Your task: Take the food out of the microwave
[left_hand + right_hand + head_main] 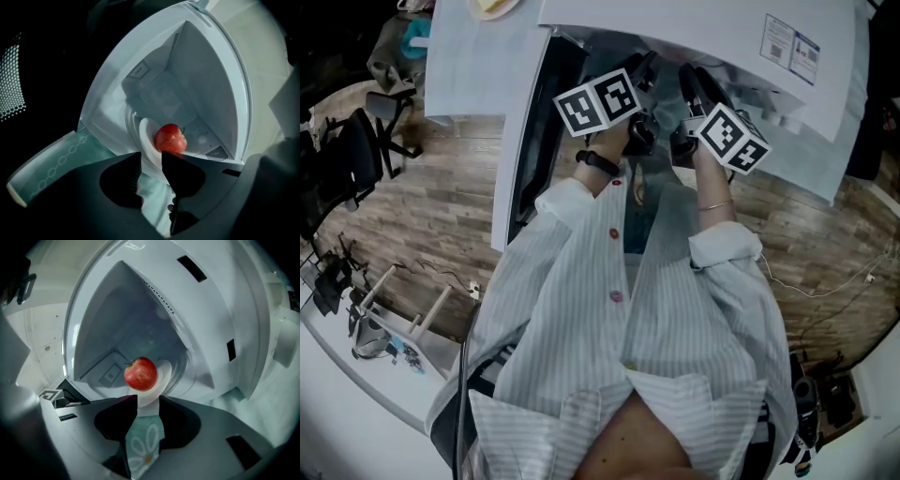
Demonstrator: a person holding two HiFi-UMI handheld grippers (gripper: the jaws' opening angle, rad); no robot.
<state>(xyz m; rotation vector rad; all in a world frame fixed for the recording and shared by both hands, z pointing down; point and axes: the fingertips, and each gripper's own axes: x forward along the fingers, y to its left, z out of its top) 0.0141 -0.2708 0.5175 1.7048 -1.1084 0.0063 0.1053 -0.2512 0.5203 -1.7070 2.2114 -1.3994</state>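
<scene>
A red apple [170, 138] [140, 373] lies on a white plate [146, 136] [165, 367] inside the open white microwave [694, 28]. My left gripper [151, 164] is shut on the plate's near rim, with a teal patterned cloth [56, 164] caught in its jaws. My right gripper [148, 405] grips the opposite rim through a teal flowered cloth [143, 446]. In the head view both grippers [642, 75] [689, 86] reach into the microwave mouth side by side, so the plate and apple are hidden there.
The microwave door [523, 141] hangs open on the left. A white table [459, 56] stands beside it. A dark chair [356, 150] and cables lie on the wooden floor to the left. The cavity walls [117, 310] close in around the plate.
</scene>
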